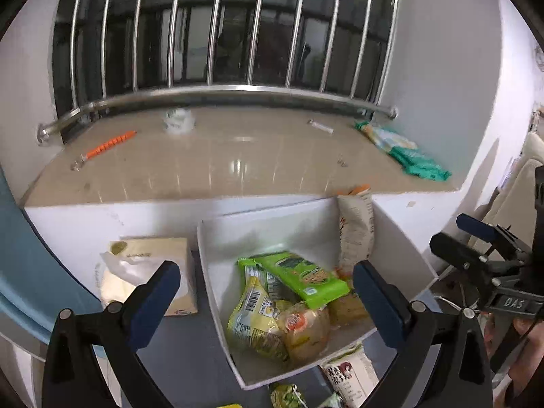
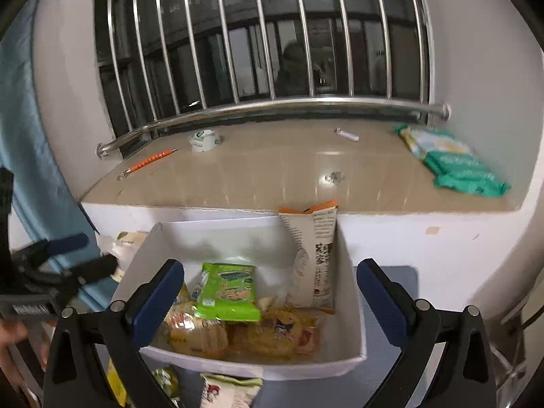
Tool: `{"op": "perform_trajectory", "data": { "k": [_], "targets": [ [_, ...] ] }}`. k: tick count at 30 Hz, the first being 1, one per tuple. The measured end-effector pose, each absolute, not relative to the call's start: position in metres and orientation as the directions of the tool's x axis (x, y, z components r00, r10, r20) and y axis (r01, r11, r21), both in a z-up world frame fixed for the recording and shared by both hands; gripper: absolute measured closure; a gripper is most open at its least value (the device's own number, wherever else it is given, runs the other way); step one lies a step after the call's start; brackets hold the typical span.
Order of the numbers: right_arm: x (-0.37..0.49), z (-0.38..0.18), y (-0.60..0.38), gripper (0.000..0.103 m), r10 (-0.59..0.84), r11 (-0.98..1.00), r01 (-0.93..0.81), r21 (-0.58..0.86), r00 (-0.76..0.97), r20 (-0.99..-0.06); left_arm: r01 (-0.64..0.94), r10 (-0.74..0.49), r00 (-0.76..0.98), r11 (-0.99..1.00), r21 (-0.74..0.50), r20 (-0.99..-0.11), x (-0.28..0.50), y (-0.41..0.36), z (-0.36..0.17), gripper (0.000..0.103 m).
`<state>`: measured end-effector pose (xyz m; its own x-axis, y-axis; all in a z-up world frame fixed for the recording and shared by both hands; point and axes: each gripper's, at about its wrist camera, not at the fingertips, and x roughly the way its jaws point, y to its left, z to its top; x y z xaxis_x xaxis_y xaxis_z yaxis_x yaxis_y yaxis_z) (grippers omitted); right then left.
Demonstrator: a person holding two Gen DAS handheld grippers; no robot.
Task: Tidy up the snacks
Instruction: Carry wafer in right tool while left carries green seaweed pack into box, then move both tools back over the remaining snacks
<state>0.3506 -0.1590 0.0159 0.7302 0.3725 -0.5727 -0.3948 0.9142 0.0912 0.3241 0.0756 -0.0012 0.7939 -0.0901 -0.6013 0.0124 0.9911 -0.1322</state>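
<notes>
"DAS" on right tongs

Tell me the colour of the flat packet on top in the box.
Bright green packet, clearest in the right wrist view.

One white box holds one green packet, one tall upright pouch and at least three yellowish packets (overlap prevents a firm count). Outside the box, near its front edge, three packets show in part, and one tissue pack lies beside it. The ledge carries one orange pen, one white cup, one small tube, and two wipe packs.
</notes>
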Motion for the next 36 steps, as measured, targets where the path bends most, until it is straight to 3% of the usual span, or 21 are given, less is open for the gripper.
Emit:
{"op": "perform_trajectory", "data": {
  "k": [9,20,28,33,36],
  "targets": [
    [0.254,0.040,-0.183,0.000,0.438,0.883,-0.465,0.067,0.762,-0.477,0.149,-0.181,0.880,0.983,-0.106,-0.439,0.203,0.061,0.035,0.000],
    [0.134,0.021,-0.204,0.000,0.485,0.856,-0.511,0.082,0.737,-0.471,0.235,-0.272,0.890,0.961,-0.144,-0.366,0.062,0.055,0.007,0.000],
    [0.095,-0.052,-0.218,0.000,0.370,0.908,-0.413,0.067,0.718,-0.589,0.268,-0.262,0.881,0.963,-0.039,-0.394,0.010,0.048,-0.025,0.000],
    [0.107,-0.096,-0.216,0.000,0.300,0.926,-0.373,0.057,0.638,-0.709,0.297,-0.298,0.863,0.952,-0.068,-0.408,0.005,0.049,-0.036,0.000],
    [0.116,-0.103,-0.206,0.000,0.305,0.919,-0.391,0.056,0.614,-0.728,0.282,-0.287,0.856,0.956,-0.077,-0.430,0.008,0.052,-0.044,0.000]
  ]
}}
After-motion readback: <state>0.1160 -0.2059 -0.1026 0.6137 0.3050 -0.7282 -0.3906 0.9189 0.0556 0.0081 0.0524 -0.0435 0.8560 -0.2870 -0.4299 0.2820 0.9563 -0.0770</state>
